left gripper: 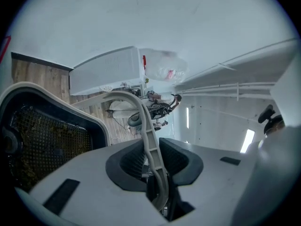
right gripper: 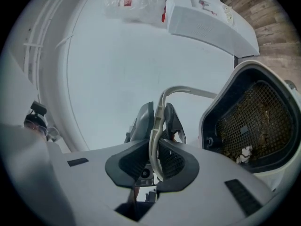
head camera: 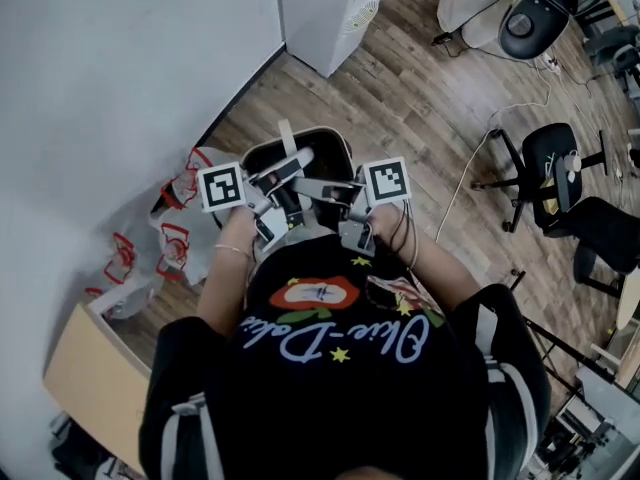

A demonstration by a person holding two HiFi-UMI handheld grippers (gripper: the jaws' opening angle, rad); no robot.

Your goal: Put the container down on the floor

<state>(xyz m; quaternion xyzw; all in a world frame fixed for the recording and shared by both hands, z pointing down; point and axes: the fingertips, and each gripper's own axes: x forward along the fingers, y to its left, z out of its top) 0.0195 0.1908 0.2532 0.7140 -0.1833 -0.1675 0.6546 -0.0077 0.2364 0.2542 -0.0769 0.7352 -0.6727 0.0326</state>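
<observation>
A container (head camera: pixel 330 153) with a white rim, a black inside and a mesh liner hangs above the wooden floor in front of the person. Its pale curved handle (left gripper: pixel 141 107) runs up between both grippers. My left gripper (left gripper: pixel 153 160) is shut on that handle, with the container's open mouth (left gripper: pixel 47 140) at its left. My right gripper (right gripper: pixel 157 157) is also shut on the handle (right gripper: pixel 176 91), and the mesh inside of the container (right gripper: pixel 254 121) shows at its right with bits of debris in it. In the head view the left gripper (head camera: pixel 280 180) and the right gripper (head camera: pixel 325 190) meet over the container.
A white wall (head camera: pixel 100 68) stands at the left, and a white appliance (head camera: pixel 330 13) stands against it. Plastic bags with red print (head camera: pixel 175 233) lie at the wall's foot. A pale wooden box (head camera: pixel 95 378) is behind them. Office chairs (head camera: pixel 555 168) and a cable (head camera: pixel 465 178) are on the floor at the right.
</observation>
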